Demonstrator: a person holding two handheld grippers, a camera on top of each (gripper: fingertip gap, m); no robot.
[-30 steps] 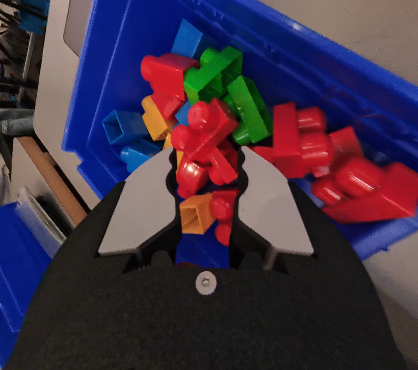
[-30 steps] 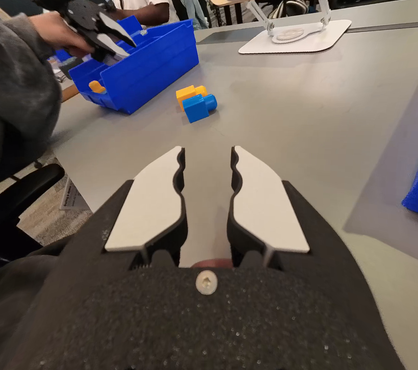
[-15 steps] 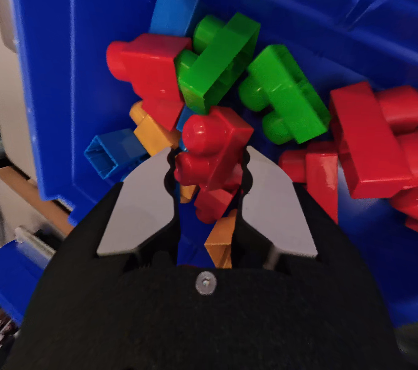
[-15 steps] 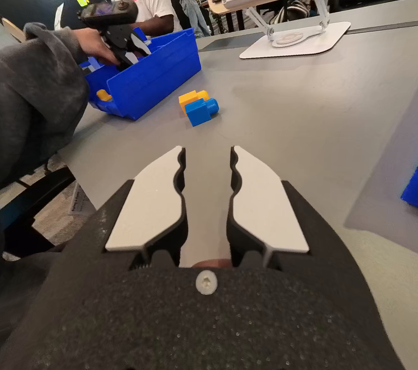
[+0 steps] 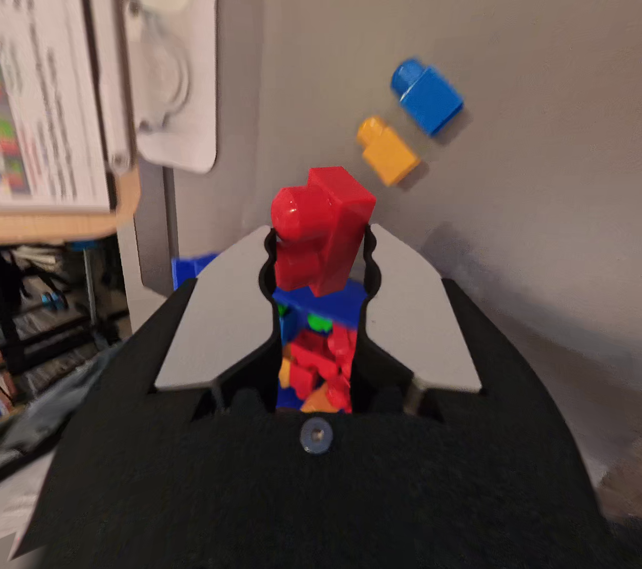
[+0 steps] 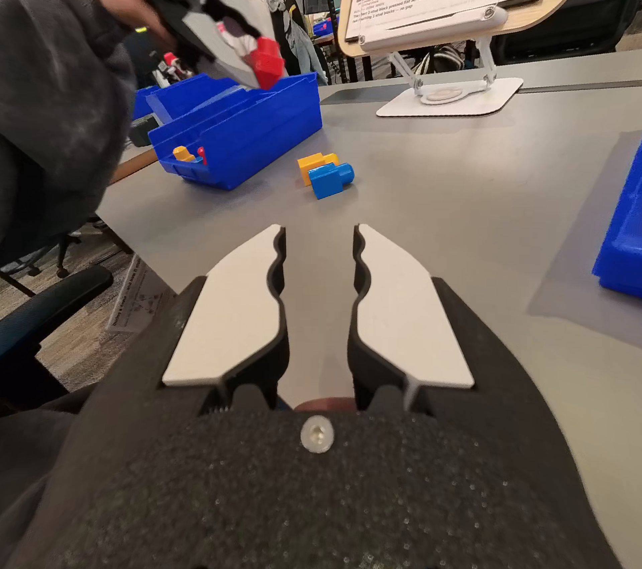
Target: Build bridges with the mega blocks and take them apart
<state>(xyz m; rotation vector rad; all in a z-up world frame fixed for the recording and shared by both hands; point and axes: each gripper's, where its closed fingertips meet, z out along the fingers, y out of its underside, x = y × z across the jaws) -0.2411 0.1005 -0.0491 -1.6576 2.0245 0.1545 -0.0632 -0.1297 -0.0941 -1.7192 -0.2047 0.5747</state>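
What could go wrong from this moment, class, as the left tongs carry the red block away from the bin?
1. The left tongs pinch the red block only near their tips and it sits askew, so it might twist or slip out above the blue bin.
2. The yellow block and blue block lie on their sides on the table; pressing the red block on them as they lie would likely fail.

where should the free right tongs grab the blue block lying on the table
Grip the blue block across its square body, not the round stud, which would likely slip. It lies on its side on the table, stud pointing away from the blue bin, with the yellow block close behind. Come down from above with the open right tongs, closing on the two flat side faces.
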